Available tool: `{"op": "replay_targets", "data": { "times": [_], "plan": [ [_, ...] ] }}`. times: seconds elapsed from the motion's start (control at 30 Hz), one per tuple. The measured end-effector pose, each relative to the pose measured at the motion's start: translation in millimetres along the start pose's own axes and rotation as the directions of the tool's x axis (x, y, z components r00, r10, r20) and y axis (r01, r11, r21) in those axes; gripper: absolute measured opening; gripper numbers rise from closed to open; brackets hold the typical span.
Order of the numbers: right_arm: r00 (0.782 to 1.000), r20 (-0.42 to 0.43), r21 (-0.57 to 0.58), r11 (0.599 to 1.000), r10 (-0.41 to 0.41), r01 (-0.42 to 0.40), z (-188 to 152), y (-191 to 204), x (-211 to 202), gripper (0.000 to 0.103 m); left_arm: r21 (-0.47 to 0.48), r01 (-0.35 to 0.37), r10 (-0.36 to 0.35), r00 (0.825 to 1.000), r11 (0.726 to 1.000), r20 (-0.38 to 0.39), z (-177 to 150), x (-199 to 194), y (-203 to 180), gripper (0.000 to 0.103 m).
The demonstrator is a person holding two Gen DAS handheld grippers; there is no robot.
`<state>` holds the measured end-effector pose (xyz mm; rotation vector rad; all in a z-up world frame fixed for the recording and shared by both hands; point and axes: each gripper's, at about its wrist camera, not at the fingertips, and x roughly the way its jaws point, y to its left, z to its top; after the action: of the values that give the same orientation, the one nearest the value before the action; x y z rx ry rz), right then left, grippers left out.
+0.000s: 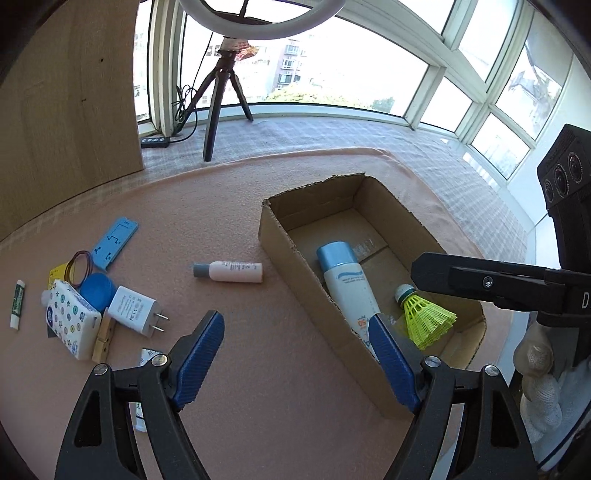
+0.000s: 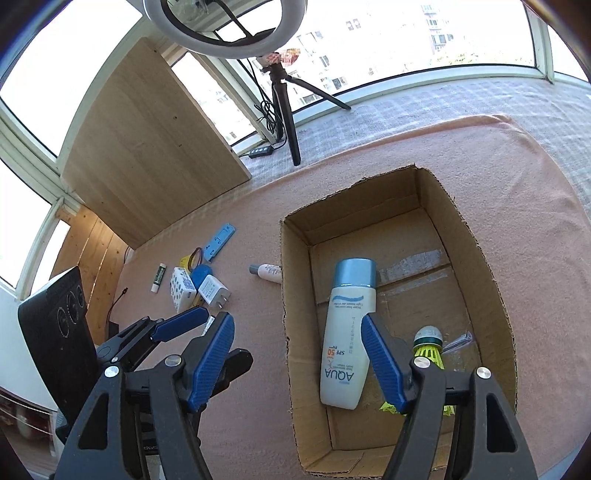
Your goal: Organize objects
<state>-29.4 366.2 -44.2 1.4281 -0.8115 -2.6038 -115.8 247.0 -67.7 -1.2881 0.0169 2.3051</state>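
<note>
Cardboard box (image 2: 476, 236) sits open-topped on the pink cloth (image 1: 229, 206), and two things already lie on its floor: a white sunscreen bottle (image 2: 347, 332) with a blue cap pointing toward twelve o'clock, and a yellow shuttlecock (image 1: 424, 314) just beside it at about four o'clock of the bottle, its cork end up toward the far wall. In the right wrist view the right gripper (image 2: 297, 360) hangs over the box's near left wall with its blue pads spread apart and nothing between them; one pad lies over the cloth outside the box, the other over the bottle's lower half. The left gripper (image 1: 295, 360), seen from its own camera, likewise stands wide open and empty, straddling the box's near left corner. Off at nine o'clock from the box, well apart from it, a small white bottle (image 1: 231, 272) with a grey cap lies on its side alone on the cloth. Farther toward nine o'clock is a loose cluster: a white plug adapter (image 1: 133, 308), a patterned tissue pack (image 1: 72, 321), a blue round lid (image 1: 96, 291), a wooden clothespin (image 1: 103, 341), rubber bands (image 1: 78, 267), a blue plastic holder (image 1: 114, 247) and a lip balm stick (image 1: 16, 304). At twelve o'clock a tripod (image 1: 221, 103) carrying a ring light (image 1: 258, 22) stands before the window.
</note>
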Motion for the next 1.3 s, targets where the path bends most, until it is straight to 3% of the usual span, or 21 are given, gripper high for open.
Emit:
{"op": "replay_targets", "data": {
  "times": [0.37,0.5,0.6,0.7,0.73,0.87,1.3],
  "plan": [
    [0.997,-0.013,-0.027,0.997,0.077,-0.077,-17.7,35.7,4.6,0.068,-0.123,-0.137,0.138,0.99,0.983,-0.002,-5.4,-22.7,97.4,0.082],
    [0.996,-0.025,-0.033,0.996,0.083,-0.084,-21.7,43.9,9.1,0.068,-0.123,-0.197,0.195,0.98,0.973,-0.026,10.4,-17.7,132.6,0.078],
    [0.996,-0.037,-0.033,0.997,0.076,-0.077,-25.9,46.2,12.8,0.068,-0.138,-0.225,0.219,0.974,0.964,-0.061,27.3,-6.0,157.8,0.069],
    [0.997,-0.045,-0.027,0.997,0.068,-0.069,-29.8,44.2,14.4,0.068,-0.128,-0.253,0.24,0.965,0.959,-0.105,43.7,13.0,175.8,0.068],
    [0.997,-0.046,-0.024,0.998,0.065,-0.066,-30.7,42.9,14.1,0.068,-0.126,-0.258,0.243,0.962,0.958,-0.121,47.8,20.5,180.8,0.067],
    [0.998,-0.042,0.001,0.999,0.048,-0.048,-34.0,32.7,9.4,0.068,-0.154,-0.266,0.236,0.954,0.952,-0.186,58.3,47.5,199.1,0.046],
    [0.998,-0.046,0.065,0.997,0.033,-0.03,-41.1,8.5,6.7,0.068,-0.077,-0.301,0.269,0.922,0.951,-0.279,49.4,88.1,197.5,0.033]
  ]
}}
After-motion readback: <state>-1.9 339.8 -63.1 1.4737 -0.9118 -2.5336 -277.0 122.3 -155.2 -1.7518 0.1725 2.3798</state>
